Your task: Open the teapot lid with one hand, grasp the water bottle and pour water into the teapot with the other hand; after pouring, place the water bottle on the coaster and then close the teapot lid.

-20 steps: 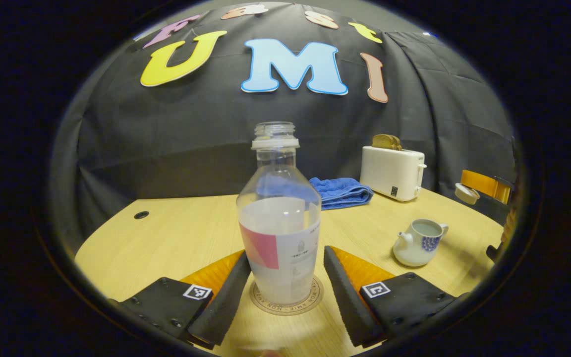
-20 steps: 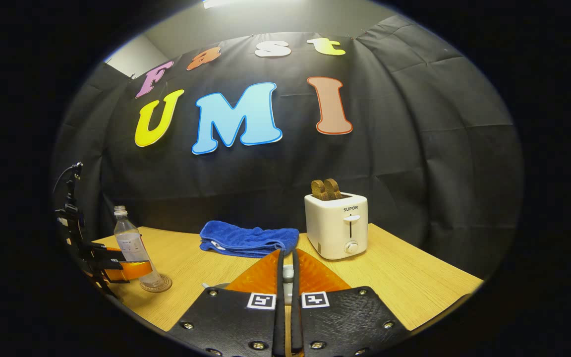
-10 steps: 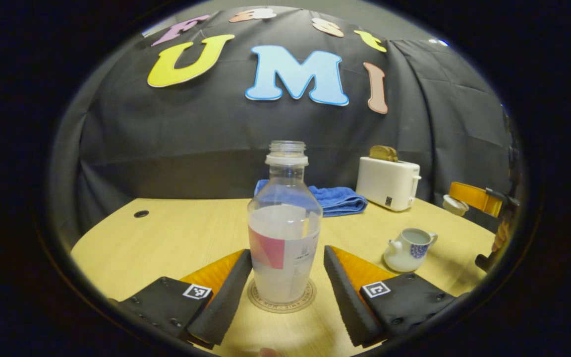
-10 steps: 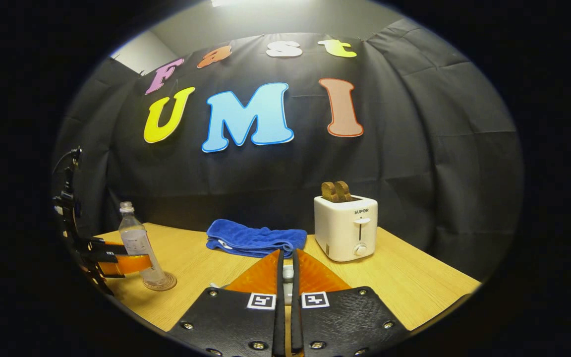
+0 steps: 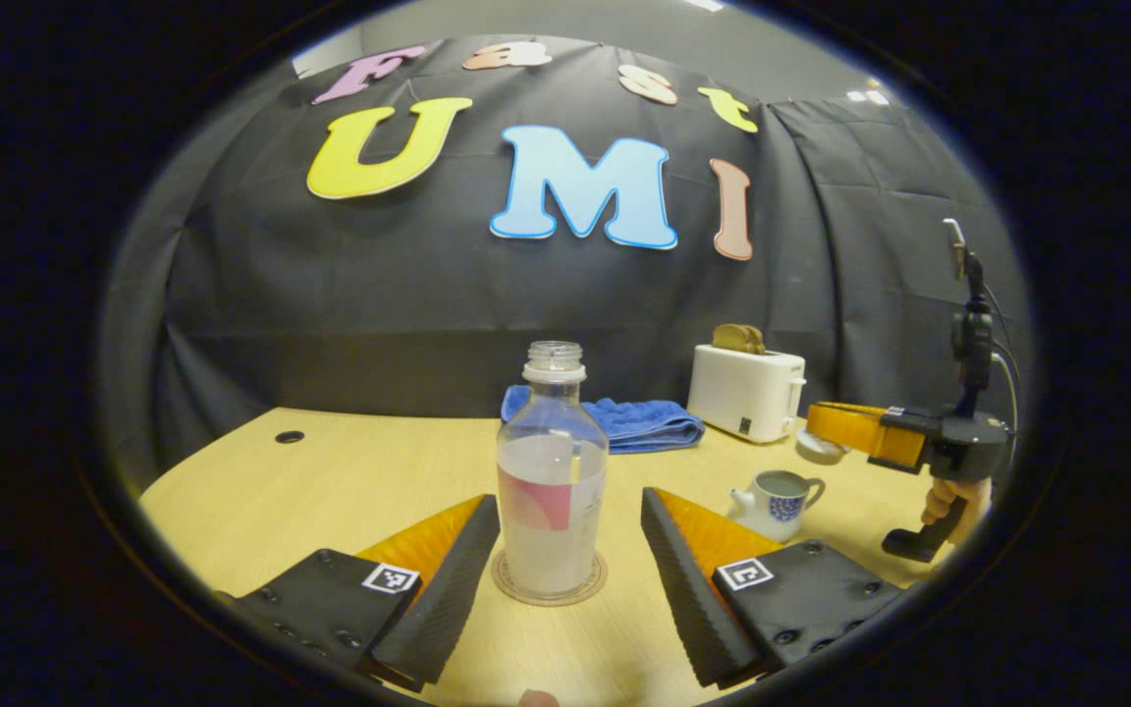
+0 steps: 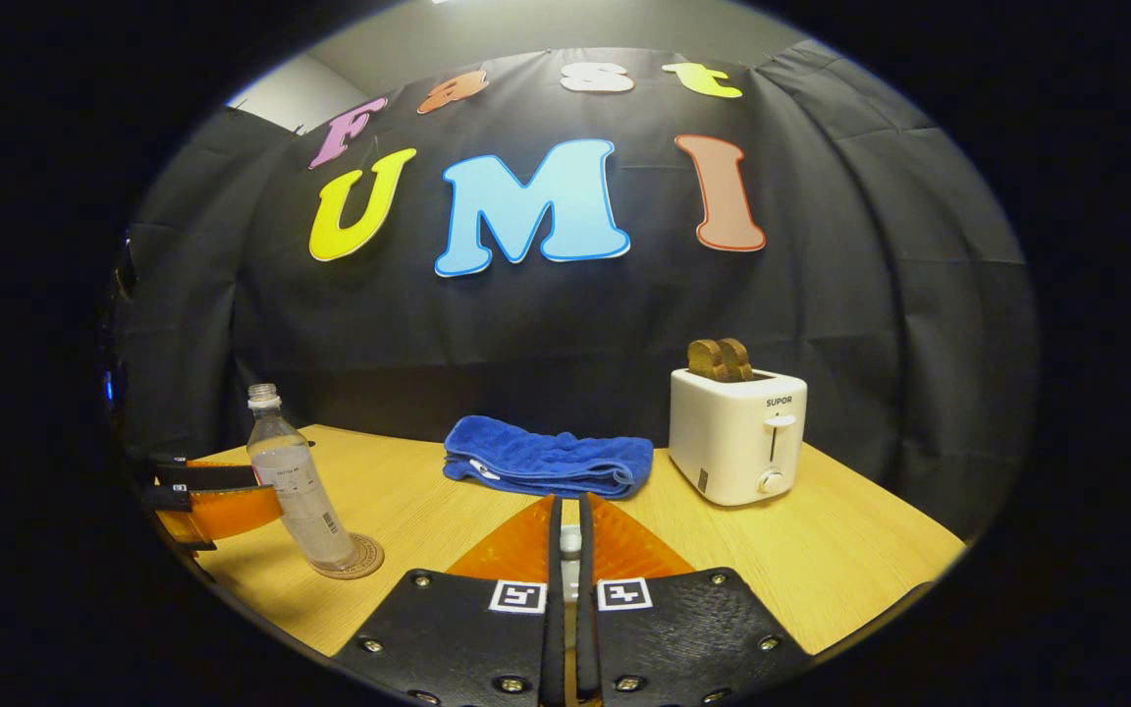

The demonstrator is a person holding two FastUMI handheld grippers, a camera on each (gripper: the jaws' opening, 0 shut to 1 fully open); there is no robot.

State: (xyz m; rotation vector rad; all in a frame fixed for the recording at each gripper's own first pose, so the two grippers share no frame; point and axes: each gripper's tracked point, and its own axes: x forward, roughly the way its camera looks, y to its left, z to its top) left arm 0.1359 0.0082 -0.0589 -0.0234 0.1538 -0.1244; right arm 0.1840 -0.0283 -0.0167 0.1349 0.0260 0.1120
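On the desk, toward its left edge and close to the near edge, the water bottle stands upright on the round coaster, uncapped and roughly half full. The left hand-held gripper has its fingers spread wide, one on each side of the bottle, with a gap on both sides and nothing held.

To the right, between the near edge and the toaster, sits the small white teapot. Its top is open and it seems to hold water. The right hand-held gripper, held in a person's hand, hovers just behind and above the pot. Its fingers are pressed together on the teapot lid, apparently by a small white knob.

Only closing the lid looks left to do. The pinch on the knob is narrow, so the lid could swing or slip out on the way down. Set down off-centre, it could knock the rim or nudge the light pot across the desk. A careless pull-back of the left fingers could also clip the capless bottle and spill it.

The toaster, with toast in its slots, carries a short brand word on its front. The bottle's label and the coaster's rim bear print too fine to read. A folded blue towel lies by the desk's far edge.
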